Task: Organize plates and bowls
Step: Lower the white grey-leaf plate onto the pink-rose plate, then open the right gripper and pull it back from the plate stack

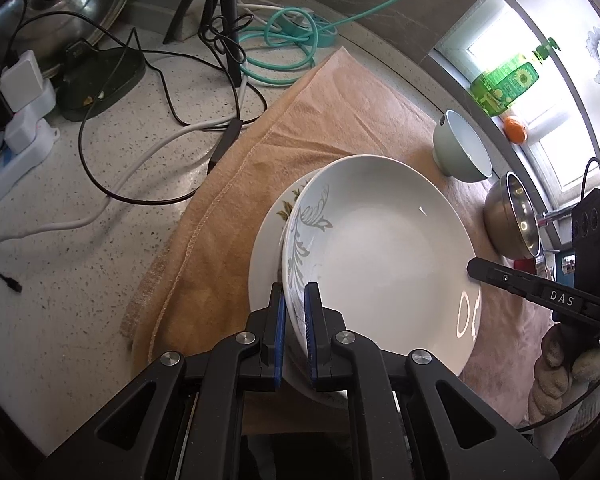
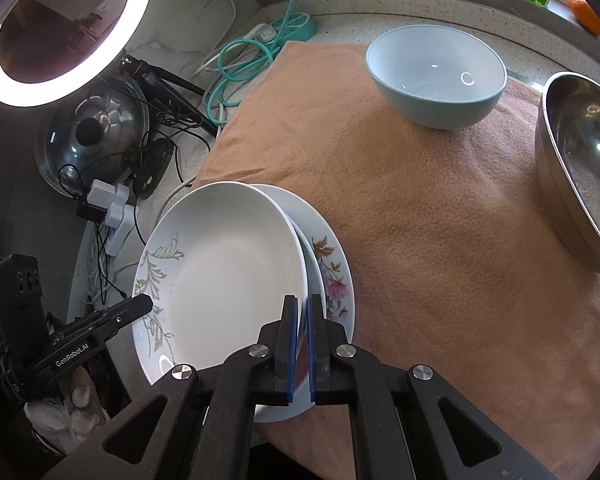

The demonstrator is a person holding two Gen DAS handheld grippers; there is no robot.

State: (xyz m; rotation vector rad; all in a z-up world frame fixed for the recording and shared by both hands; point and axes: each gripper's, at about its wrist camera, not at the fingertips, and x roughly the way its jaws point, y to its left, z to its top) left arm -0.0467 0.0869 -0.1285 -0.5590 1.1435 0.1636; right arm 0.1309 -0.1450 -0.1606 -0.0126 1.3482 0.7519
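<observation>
A: Left wrist view first. Why is the plate (image 1: 380, 256) tilted?

B: The left gripper (image 1: 296, 320) has its fingers (image 1: 278, 320) clamped on the plate's near-left rim, and the right gripper (image 1: 500, 280) meets the opposite rim. With a grip on each side, I'd say it is being set on the floral plate (image 1: 266, 248) beneath to make a stack. That stack sits on the cloth (image 1: 320, 112), near its left edge.

A: What can't you see here?

B: Most of the floral plate is covered; only a crescent shows. The right fingers' contact point is too small to read. The bowl (image 1: 462, 148) and the steel bowl (image 1: 512, 220) stand toward the cloth's far right corner, squeezed by the lens.

A: And the right wrist view?

B: The right gripper (image 2: 304, 336) is closed on the plate's (image 2: 220, 264) right rim, just above the floral plate (image 2: 336, 276). The left gripper (image 2: 140, 304) touches the far rim. Whether the plates already touch, I cannot tell.

A: Anything cut off?

B: The steel bowl (image 2: 580, 184) runs off the frame's right side. The bowl (image 2: 436, 80) sits by the cloth's (image 2: 420, 260) far edge, well apart from the plates, probably left for later.
</observation>
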